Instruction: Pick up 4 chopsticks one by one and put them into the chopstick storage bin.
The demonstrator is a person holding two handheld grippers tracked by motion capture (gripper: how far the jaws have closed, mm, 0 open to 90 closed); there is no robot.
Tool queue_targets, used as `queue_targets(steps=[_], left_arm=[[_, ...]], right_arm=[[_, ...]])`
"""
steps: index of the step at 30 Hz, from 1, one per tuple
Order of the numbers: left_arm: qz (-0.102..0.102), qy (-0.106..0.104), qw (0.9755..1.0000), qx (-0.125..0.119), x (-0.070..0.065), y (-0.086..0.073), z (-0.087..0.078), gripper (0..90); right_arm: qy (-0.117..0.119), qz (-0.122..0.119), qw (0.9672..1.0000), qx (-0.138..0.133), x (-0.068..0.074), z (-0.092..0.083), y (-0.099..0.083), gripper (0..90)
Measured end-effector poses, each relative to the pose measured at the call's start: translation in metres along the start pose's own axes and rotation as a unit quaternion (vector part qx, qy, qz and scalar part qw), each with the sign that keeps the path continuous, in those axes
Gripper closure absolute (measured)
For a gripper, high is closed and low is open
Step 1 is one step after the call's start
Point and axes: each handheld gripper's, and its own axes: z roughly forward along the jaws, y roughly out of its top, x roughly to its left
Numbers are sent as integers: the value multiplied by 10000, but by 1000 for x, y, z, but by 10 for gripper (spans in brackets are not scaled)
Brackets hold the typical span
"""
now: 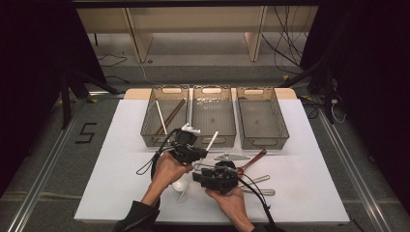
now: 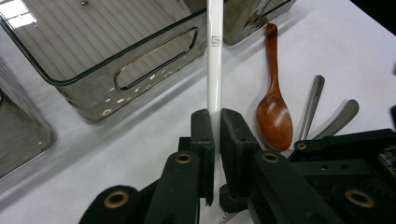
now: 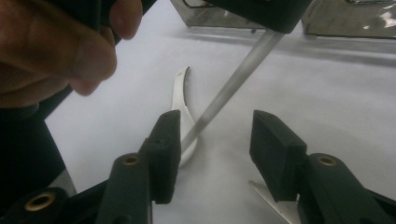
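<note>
Now my left gripper [image 2: 214,126] clamps a white stick [image 2: 214,56], while my right gripper [image 3: 215,140] stands half open, the stick's other end slanting between its jaws untouched.

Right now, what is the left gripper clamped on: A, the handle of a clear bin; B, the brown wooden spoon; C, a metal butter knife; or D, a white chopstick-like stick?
D: in the left gripper view the left gripper has both black jaws pressed against the white stick, while the brown wooden spoon lies apart on the white table.
</note>
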Motion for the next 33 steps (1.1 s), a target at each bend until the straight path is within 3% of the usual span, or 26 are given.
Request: queue_targets(steps=[8,16,27,33], left_arm=[[0,-44,10000,-86,-3,3,-6,836],[8,-70,9997,-220,-6,7,-14,836],[-52,-121,9995,-302,-5,8,-16,835],[-105,-157,9990,-413,-4,8,-20,835]], right_arm=[[98,108,9999,-83,-2,2,1,606],[344,208,9989,-245,-1,-3,3,631],[513,286,9977,-346,0,-4,5,749],[631,491,9960,-408,-4,-6,6,798]])
